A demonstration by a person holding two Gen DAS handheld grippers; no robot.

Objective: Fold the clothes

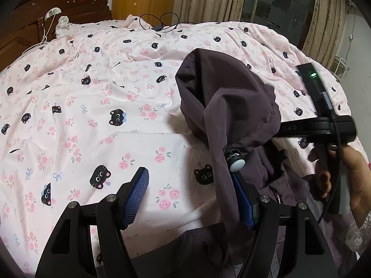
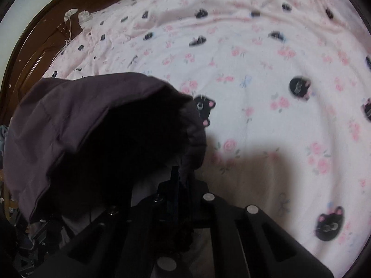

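Currently a dark purple hooded jacket (image 1: 220, 97) is being held up above the near edge of the bed (image 1: 92, 127), its hood bunched and drooping, the lower part trailing down out of view. The left hand-held gripper (image 1: 190, 199) is being kept spread wide: one blue pad (image 1: 136, 194) is standing bare, while a fold of the hood hem is being draped across the other finger, not pinched. A drawcord toggle (image 1: 235, 161) is dangling just beside that fold. The right hand-held gripper (image 2: 183, 185) is being pressed together on the hood's edge, as far as the dark right wrist view allows.

The fabric is being judged light, thin and limp, somewhat slick; it is likely sagging wherever it is unsupported. A hold is best being taken at stitched seams or shoulders, away from the toggle. A black cable (image 1: 160, 23) is lying at the bed's far edge.
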